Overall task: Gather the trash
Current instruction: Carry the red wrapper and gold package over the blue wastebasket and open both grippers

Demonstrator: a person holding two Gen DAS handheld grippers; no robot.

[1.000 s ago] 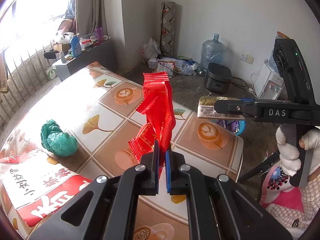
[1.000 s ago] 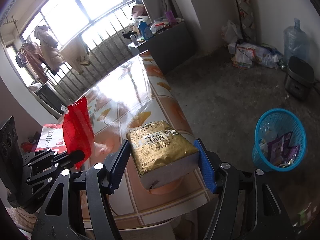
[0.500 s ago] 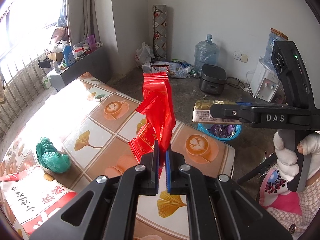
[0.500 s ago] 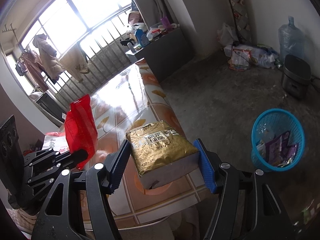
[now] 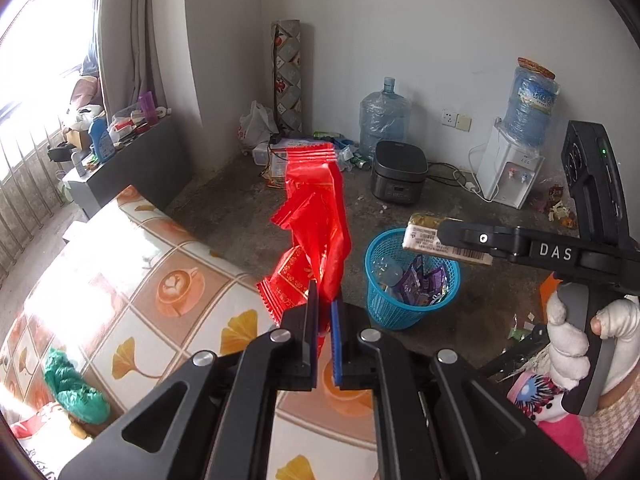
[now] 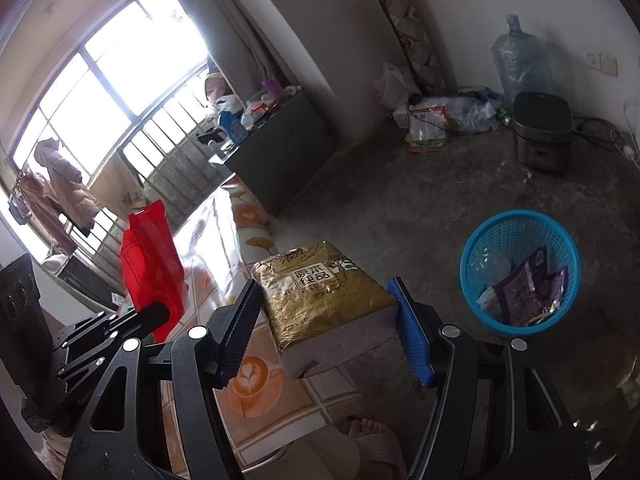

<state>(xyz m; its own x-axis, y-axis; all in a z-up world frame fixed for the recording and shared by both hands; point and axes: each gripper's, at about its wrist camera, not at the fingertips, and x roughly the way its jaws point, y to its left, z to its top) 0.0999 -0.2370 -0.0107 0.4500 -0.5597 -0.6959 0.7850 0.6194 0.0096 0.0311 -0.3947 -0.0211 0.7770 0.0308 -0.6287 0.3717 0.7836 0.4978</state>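
Carrying two pieces of trash toward the blue basket (image 5: 410,280), not yet dropped.
Red wrapper (image 5: 316,232) is pinched in the left hand-held gripper (image 5: 324,312); gold pack (image 6: 324,292) is clamped by the right hand-held gripper (image 6: 326,320); a green bag (image 5: 74,386) is left on the bench (image 5: 160,280).

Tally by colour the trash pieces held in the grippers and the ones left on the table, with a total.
Red: 1, the red wrapper in the left gripper.
Gold: 1, the gold pack in the right gripper.
Green: 1, the crumpled green bag on the table.
Total: 3.
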